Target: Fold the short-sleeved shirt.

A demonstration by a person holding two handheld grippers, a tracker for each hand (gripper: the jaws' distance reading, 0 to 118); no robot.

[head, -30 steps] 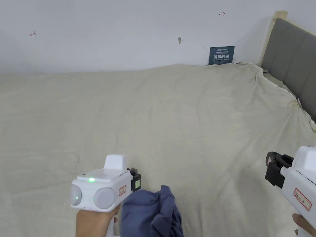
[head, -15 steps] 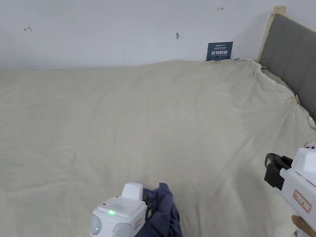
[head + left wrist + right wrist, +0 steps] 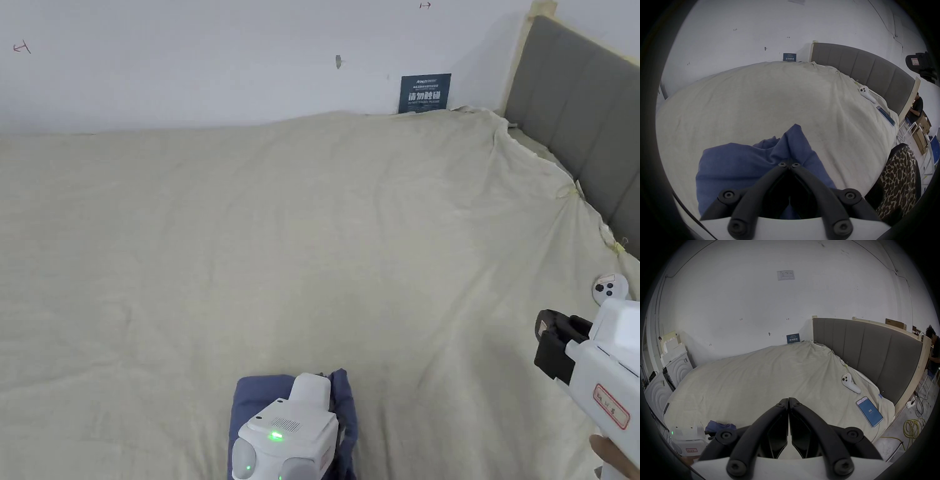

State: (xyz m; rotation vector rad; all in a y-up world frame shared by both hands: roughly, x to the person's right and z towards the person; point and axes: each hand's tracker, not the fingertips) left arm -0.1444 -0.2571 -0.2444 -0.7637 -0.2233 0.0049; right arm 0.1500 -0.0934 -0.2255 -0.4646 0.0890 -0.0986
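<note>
Clearly the start: the left claw (image 3: 789, 164) is pinched tight on a ridge of the bunched blue shirt (image 3: 740, 162), which sits at the near edge of the bed (image 3: 312, 237). The right claw (image 3: 788, 400) hangs empty, jaws together, off to the side. Next it probably needs a second hold to spread the shirt flat, though the sleeves are hard to make out. A phone (image 3: 869, 411) and a white controller (image 3: 849, 383) lie by the grey headboard (image 3: 581, 119); the wall is bare white.
</note>
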